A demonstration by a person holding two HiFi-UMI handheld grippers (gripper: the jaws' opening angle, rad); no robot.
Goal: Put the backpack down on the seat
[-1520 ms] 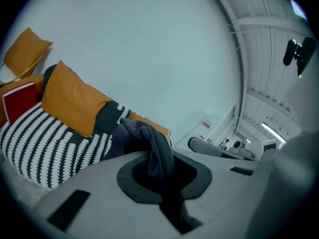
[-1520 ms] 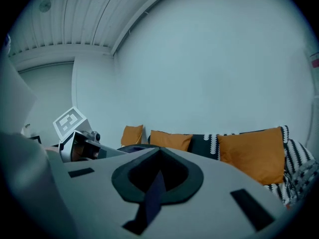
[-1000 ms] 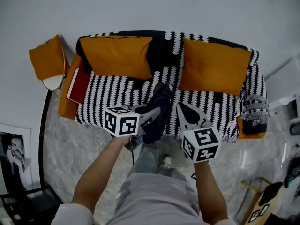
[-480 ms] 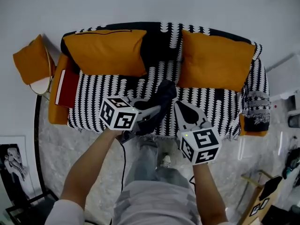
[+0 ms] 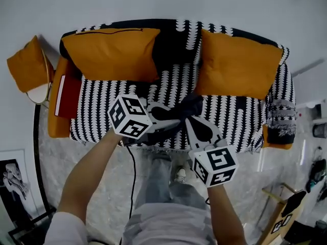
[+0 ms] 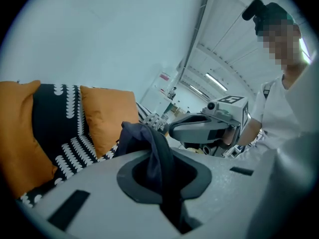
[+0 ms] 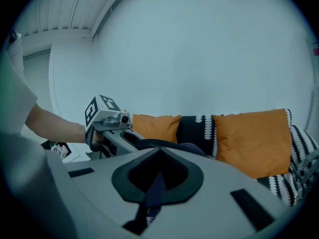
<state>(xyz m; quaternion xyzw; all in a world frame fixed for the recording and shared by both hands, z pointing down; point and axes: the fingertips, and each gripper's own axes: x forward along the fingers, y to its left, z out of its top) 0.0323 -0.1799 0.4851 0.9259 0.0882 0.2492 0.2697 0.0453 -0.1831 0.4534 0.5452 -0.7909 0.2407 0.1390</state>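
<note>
Head view and the two tool views of a backpack being carried to a sofa. The left tool (image 5: 175, 122) is clenched on a dark fold of the backpack (image 5: 187, 107), which runs up between its jaws in the left gripper view. The right tool (image 5: 194, 121) is likewise closed on a narrow dark strip of the same pack. The backpack hangs between the two tools over the front-middle part of the seat (image 5: 232, 115), in front of the gap between the two orange cushions (image 5: 115, 52). Likely faults from here: both grips take only thin folds or straps, so the fabric may slide out under the pack's weight. A release made this near the front edge could let the pack tip off the seat onto the floor (image 5: 82, 157). If one tool lets go before the other, the pack would swing to the side that holds. Hard to make out: the tools cover most of the pack in the head view, so its outline, its orientation and which part each tool holds cannot be told. Whether its underside touches the seat is also unclear. The gripper views show only dark cloth at the jaws.
</note>
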